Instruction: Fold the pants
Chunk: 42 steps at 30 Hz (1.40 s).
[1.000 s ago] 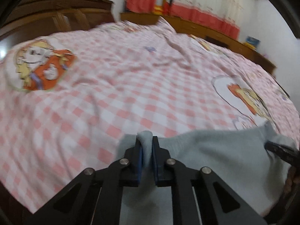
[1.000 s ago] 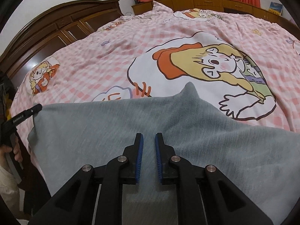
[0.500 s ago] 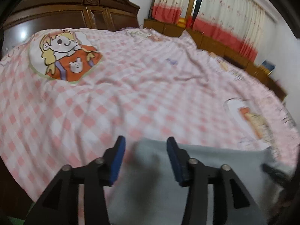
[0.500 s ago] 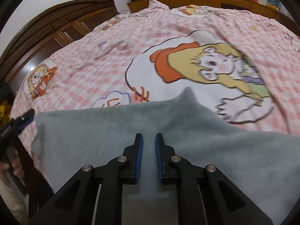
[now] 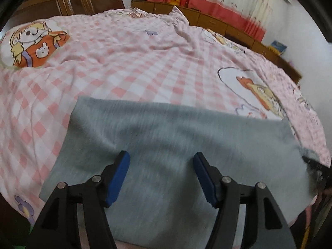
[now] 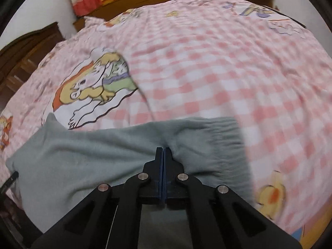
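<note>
A pink-and-white checked bedspread (image 5: 128,66) is covering the bed and filling nearly everything ahead of both claws, printed with cartoon girls: in the left wrist view one is lying far ahead and to the left of the left claw (image 5: 160,178), a second ahead and to its right; in the right wrist view one is lying ahead and to the left of the right claw (image 6: 163,151), with more blurred prints toward the edges. Beyond the bed, a dark wooden wardrobe (image 5: 68,0) is standing far ahead on the left, a low wooden cabinet (image 5: 217,22) is running along the wall past the far side of the bed, and cream curtains with a red band (image 5: 228,6) are hanging above it. One pair of grey pants (image 5: 166,145) is lying flat on the near part of the bed, spreading under and just ahead of the left claw and out to both sides of it. The left claw is hanging released, its two blue-padded fingers (image 5: 118,176) standing wide apart above the cloth with nothing between them. At the right edge of that view the tip of the other tool is showing beside the pants. The right claw is clenched, its fingers pressed together and pinching a fold of the grey cloth that is bunching at their tips, with the ribbed waistband (image 6: 226,143) lying just ahead and to the right.
</note>
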### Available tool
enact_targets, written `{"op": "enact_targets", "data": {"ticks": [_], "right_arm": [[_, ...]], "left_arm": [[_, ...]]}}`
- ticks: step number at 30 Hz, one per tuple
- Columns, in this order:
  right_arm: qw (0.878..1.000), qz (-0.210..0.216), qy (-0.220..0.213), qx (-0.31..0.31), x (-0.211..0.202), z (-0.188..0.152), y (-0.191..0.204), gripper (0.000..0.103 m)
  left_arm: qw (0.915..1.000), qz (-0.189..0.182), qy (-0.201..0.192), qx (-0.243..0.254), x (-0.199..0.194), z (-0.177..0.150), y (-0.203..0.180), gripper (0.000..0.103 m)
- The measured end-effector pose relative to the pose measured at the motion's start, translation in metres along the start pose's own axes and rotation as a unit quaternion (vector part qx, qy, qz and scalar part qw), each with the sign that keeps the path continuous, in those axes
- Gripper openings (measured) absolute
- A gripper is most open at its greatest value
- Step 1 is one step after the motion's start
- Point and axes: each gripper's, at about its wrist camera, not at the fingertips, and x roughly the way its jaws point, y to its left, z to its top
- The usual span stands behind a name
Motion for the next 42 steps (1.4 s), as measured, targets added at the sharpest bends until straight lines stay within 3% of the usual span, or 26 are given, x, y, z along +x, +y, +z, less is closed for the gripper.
{"op": "enact_targets", "data": {"ticks": [6,8,10,12,15,18,20,22,24,27,29,33,35,38,42], "right_arm": [[1.000,0.018,-0.021,-0.009,-0.052,-0.024,-0.005,0.015],[0.999,0.021,-0.036,0.013,-0.071,-0.037,-0.018,0.026],[0.996,0.033,-0.045,0.068,-0.085,-0.049,-0.041,0.031],[0.989,0.060,-0.038,0.127,-0.090,-0.061,-0.064,0.032],[0.970,0.099,-0.010,0.223,-0.083,-0.074,-0.091,0.032],[0.954,0.117,0.015,0.276,-0.071,-0.084,-0.098,0.032],[0.951,0.128,0.022,0.280,-0.064,-0.085,-0.092,0.032],[0.954,0.135,0.023,0.267,-0.061,-0.083,-0.084,0.031],[0.960,0.139,0.016,0.242,-0.061,-0.078,-0.074,0.004],[0.972,0.104,-0.039,0.208,-0.082,-0.072,-0.070,0.005],[0.974,0.099,-0.036,0.201,-0.084,-0.074,-0.074,0.005],[0.983,0.068,0.020,0.172,-0.053,-0.089,-0.077,0.006],[0.982,0.071,0.025,0.172,-0.048,-0.092,-0.080,0.010],[0.983,0.064,0.012,0.173,-0.064,-0.087,-0.083,0.017],[0.992,0.018,-0.036,0.123,-0.103,-0.074,-0.070,0.020]], "left_arm": [[0.9996,0.015,0.021,-0.008,-0.005,-0.007,-0.001,0.075],[0.9995,0.011,0.025,-0.013,-0.009,-0.011,-0.003,0.075],[0.9995,0.008,0.027,-0.015,-0.013,-0.017,-0.004,0.076],[0.9993,0.011,0.031,-0.016,-0.015,-0.022,-0.005,0.078],[0.9992,0.013,0.033,-0.017,-0.017,-0.030,-0.007,0.081],[0.9992,0.014,0.035,-0.016,-0.018,-0.037,-0.012,0.083],[0.9991,0.013,0.038,-0.015,-0.019,-0.040,-0.014,0.083],[0.9991,0.008,0.040,-0.014,-0.022,-0.042,-0.017,0.083],[0.9990,0.001,0.042,-0.013,-0.023,-0.045,-0.019,0.084],[0.9988,0.001,0.047,-0.009,-0.024,-0.050,-0.020,0.084],[0.9987,0.003,0.050,-0.002,-0.024,-0.052,-0.020,0.084],[0.9979,0.012,0.060,0.020,-0.023,-0.057,-0.022,0.084],[0.9979,0.011,0.061,0.019,-0.022,-0.059,-0.020,0.085],[0.9979,0.011,0.062,0.017,-0.022,-0.060,-0.020,0.085],[0.9971,0.015,0.072,0.018,-0.025,-0.056,-0.024,0.085]]}}
